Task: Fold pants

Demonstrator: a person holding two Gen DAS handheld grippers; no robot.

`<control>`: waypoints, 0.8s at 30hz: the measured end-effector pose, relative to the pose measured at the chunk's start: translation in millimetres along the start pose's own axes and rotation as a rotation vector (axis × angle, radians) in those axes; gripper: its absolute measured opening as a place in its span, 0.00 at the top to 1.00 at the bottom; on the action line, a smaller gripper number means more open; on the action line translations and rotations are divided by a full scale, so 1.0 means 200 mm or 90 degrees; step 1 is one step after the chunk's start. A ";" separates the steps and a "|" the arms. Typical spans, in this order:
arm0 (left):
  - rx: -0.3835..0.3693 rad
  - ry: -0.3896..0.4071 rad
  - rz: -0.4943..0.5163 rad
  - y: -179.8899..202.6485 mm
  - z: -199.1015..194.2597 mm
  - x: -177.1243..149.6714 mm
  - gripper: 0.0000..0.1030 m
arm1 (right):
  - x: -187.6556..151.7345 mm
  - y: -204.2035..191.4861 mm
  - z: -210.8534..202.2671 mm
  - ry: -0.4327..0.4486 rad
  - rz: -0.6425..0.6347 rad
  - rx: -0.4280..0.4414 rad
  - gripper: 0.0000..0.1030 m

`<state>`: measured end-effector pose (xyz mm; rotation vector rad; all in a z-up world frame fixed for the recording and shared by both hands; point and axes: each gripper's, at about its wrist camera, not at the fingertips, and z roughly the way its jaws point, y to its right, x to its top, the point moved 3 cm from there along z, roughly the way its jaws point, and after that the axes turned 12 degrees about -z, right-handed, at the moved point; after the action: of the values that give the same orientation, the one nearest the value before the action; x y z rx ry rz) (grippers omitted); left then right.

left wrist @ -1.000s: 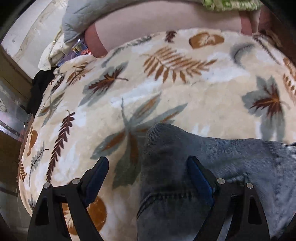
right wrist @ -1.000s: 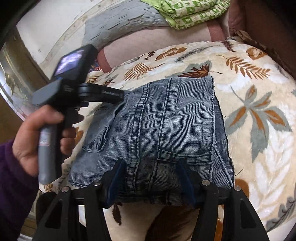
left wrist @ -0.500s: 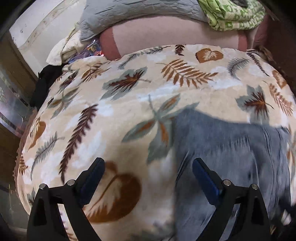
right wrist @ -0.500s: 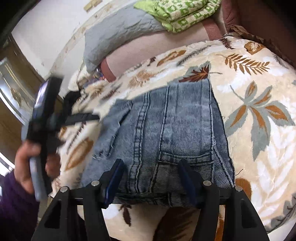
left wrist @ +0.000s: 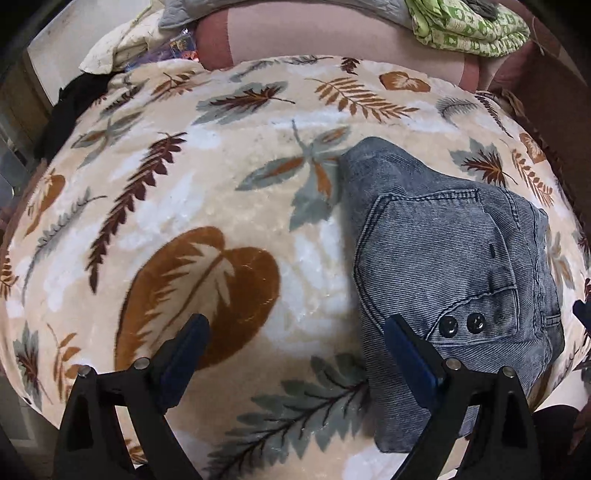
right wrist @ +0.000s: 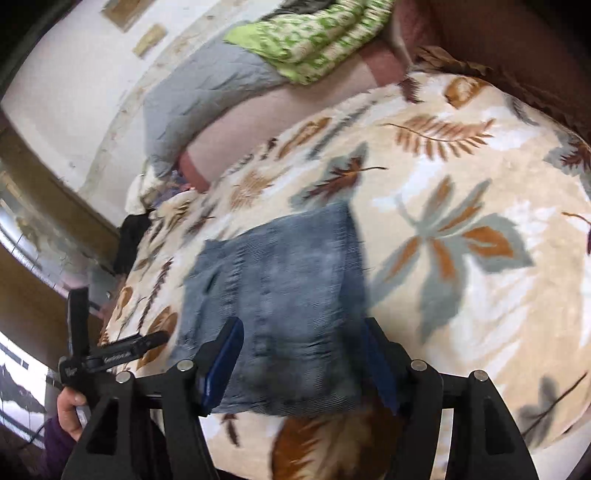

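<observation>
The blue-grey denim pants [left wrist: 450,258] lie folded into a compact bundle on the leaf-patterned blanket [left wrist: 221,206], with a pocket and two dark buttons on top. My left gripper [left wrist: 295,354] is open and empty, just left of the bundle's near edge, its right finger [left wrist: 406,354] beside the denim. In the right wrist view the pants [right wrist: 280,295] look blurred. My right gripper [right wrist: 303,362] is open, raised over their near edge, holding nothing. The left gripper tool [right wrist: 110,354] shows at the far left in a hand.
The blanket covers a bed whose near edge runs under both grippers. A pink bolster [left wrist: 332,33], a grey quilt [right wrist: 199,92] and a green patterned cloth [left wrist: 469,26] lie at the head. A black garment [left wrist: 70,107] hangs off the left side.
My left gripper has pulled back and left off the pants, which now lie to its right. My right gripper has lifted back from the bundle's near edge; both stay open.
</observation>
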<state>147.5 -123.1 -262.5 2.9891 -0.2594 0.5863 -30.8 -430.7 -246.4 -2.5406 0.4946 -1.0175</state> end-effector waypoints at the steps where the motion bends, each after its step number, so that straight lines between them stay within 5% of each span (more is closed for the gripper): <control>1: -0.004 -0.002 0.000 0.00 0.01 0.00 0.07 | 0.01 0.05 0.02 -0.007 0.025 0.010 0.33; 13: -0.118 -0.040 0.030 0.13 0.03 -0.01 0.07 | 0.02 0.22 0.25 -0.087 0.127 0.091 0.33; 24: -0.189 -0.075 0.000 0.14 0.07 -0.02 0.07 | 0.02 0.22 0.29 -0.089 0.156 0.134 0.33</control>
<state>145.0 -151.8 -276.1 2.7376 -0.3241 0.3379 5.1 -460.5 -303.1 -2.2788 0.6068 -0.7553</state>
